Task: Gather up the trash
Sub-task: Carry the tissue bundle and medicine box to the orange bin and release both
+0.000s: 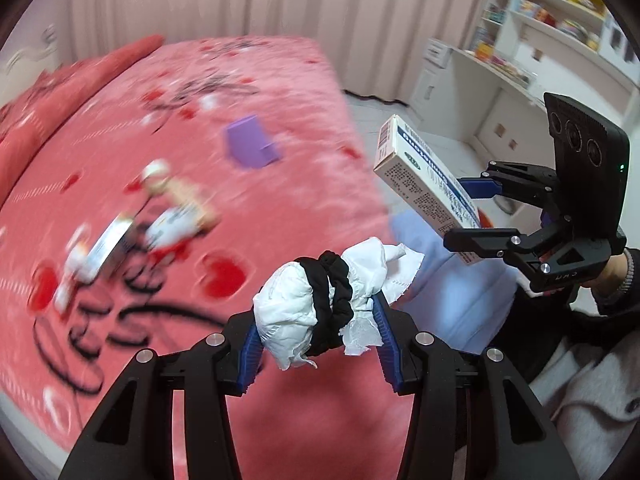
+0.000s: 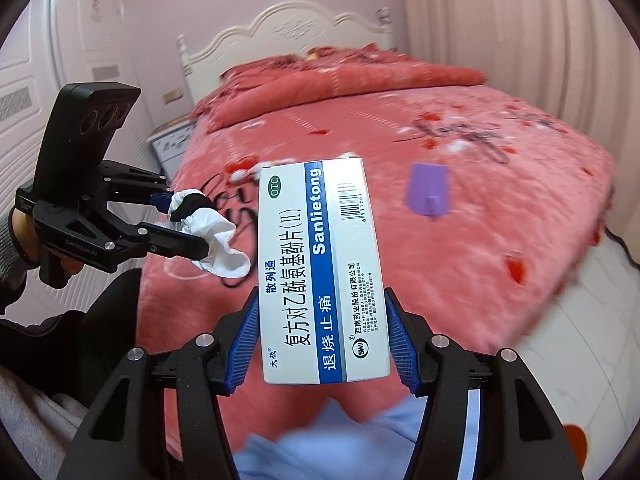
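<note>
Bed litter (image 1: 132, 232) blurring unreadably; left gripper (image 1: 316, 320) clamping crumpled tissue (image 1: 320, 304); right gripper (image 2: 322, 336) clamping medicine box (image 2: 320, 272), its long axis running forward beyond the fingertips.

The box (image 2: 320, 272) reads "Sanlietong" on its blue band, "OTC" in a green oval, Chinese "散列通" and "退烧止痛", plus a barcode. The left gripper (image 2: 182, 220) body reads "GenRobot.AI".

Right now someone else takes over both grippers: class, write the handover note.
Left gripper: shut on a crumpled white tissue wad wrapped in a black scrunchie, held above the bed.
Right gripper: shut on a white-and-blue cardboard medicine box, also lifted.
Done: both pieces picked up.
Left: no bin in view, so neither is dropped yet. A purple card and blurred small items remain on the pink blanket.
</note>
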Available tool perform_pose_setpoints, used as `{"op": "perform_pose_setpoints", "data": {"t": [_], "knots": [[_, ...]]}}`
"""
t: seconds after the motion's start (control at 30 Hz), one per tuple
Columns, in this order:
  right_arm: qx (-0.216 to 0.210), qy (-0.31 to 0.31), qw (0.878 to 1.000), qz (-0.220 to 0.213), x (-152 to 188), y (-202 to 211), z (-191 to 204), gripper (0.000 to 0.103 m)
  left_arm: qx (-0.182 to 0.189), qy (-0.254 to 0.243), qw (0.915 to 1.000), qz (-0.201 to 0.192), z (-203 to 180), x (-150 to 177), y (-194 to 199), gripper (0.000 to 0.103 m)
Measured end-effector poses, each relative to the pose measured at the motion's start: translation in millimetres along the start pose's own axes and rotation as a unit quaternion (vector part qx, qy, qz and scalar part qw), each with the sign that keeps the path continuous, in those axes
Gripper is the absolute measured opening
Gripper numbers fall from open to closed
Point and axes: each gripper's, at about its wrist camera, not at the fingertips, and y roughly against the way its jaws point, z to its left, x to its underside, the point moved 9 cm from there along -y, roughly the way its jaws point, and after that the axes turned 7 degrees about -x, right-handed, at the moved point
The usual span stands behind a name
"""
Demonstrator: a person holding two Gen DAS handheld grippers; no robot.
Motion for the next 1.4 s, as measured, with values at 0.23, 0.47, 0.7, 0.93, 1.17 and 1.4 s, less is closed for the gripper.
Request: {"op": "perform_pose_setpoints", "data": {"t": [0.23,0.47,0.7,0.93,1.17,1.4], "knots": [[0.083,-0.075,0.993,-0.028,47,81,-84,0.058,0.059,-0.090,0.9942,-0.005,-96,-63,-44,0.050],[0.171,-0.166,0.971,-0.036,121,165,-163,0.058,0.132,-0.162,0.9779,0.002,-195,-108,-98,0.050],[0.235,-0.236,0.942,-0.039,187,221,-221,0.058,0.187,-0.211,0.9591,0.026,-275,-132,-152,0.050],[0.252,-0.272,0.928,-0.038,222,233,-259,0.058,0.207,-0.236,0.9477,0.056,-317,-132,-189,0.050],[0.257,-0.305,0.916,-0.035,245,226,-291,0.058,0.208,-0.247,0.9429,0.082,-329,-130,-218,0.050],[0.258,-0.328,0.909,-0.021,259,206,-313,0.065,0.197,-0.243,0.9460,0.086,-344,-132,-238,0.068]]}}
